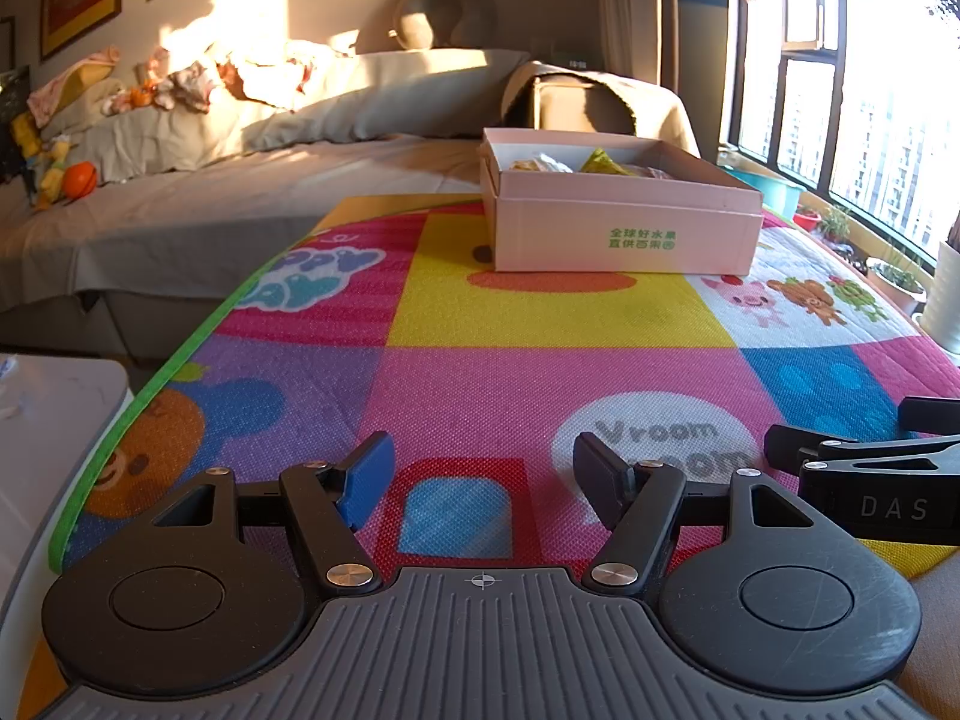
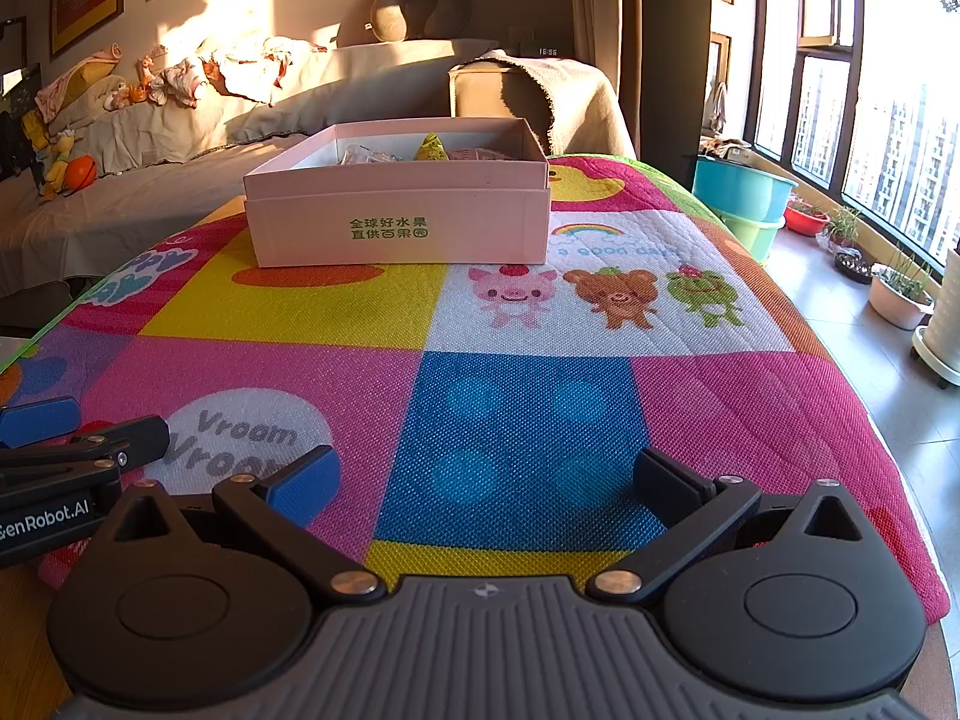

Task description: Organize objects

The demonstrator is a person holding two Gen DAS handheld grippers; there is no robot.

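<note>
From my left wrist camera, the left gripper [image 1: 483, 483] hangs over the colourful mat [image 1: 516, 324] with its jaws apart and nothing between them, and the pink box [image 1: 624, 228] sits well ahead at the mat's far end, holding a few packets. From my right wrist camera, the right gripper [image 2: 486, 486] is likewise spread wide and empty above the mat [image 2: 522, 420], the box [image 2: 399, 222] far ahead and slightly left, with the left gripper [image 2: 78, 438] just beside mine at the left edge.

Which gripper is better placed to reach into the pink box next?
Slightly the left gripper: the pink box lies just right of its line. From the right gripper the box sits further off to the left. Both are open and empty.
</note>
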